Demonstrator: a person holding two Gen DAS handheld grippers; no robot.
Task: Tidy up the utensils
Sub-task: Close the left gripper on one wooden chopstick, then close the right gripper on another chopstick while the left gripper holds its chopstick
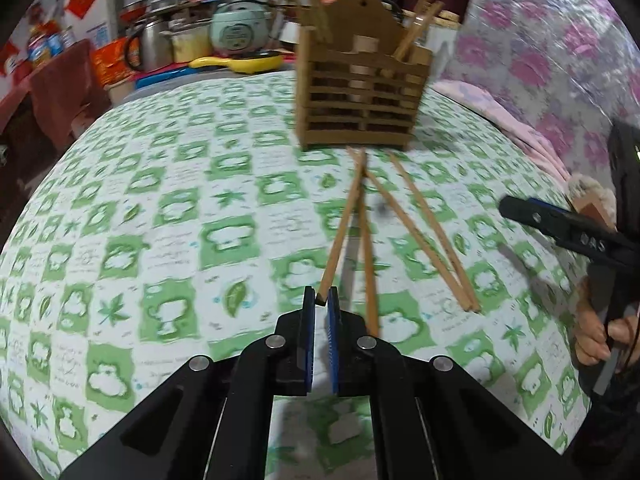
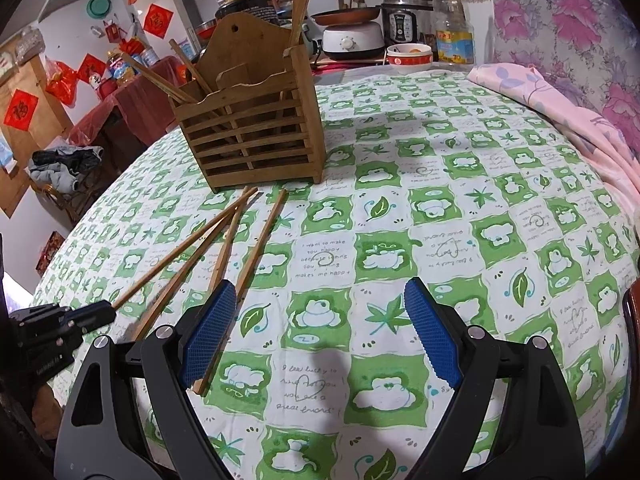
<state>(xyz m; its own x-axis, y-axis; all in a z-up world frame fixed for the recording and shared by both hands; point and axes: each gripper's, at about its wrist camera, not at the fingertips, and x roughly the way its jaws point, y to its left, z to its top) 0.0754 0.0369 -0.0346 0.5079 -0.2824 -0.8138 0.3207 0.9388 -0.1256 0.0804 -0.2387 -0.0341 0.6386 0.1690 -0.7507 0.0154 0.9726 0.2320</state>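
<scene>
A slatted wooden utensil holder [image 1: 356, 96] stands on the green-and-white tablecloth and holds several chopsticks; it also shows in the right wrist view [image 2: 248, 128]. Several wooden chopsticks lie fanned out in front of it [image 1: 416, 224]. My left gripper [image 1: 321, 300] is shut on the near end of one chopstick [image 1: 340, 236], whose far end points at the holder. In the right wrist view the left gripper [image 2: 108, 308] grips that chopstick [image 2: 180, 252]. My right gripper [image 2: 320, 320] is open and empty above the cloth, right of the loose chopsticks [image 2: 256, 248].
A pink cloth [image 2: 560, 120] lies along the table's right edge beside a floral wall. Behind the table stand a rice cooker [image 2: 404, 20], an oil bottle [image 2: 452, 28], a bowl [image 2: 408, 56] and a yellow pan [image 1: 240, 62]. A red-covered side table [image 1: 52, 92] is at the left.
</scene>
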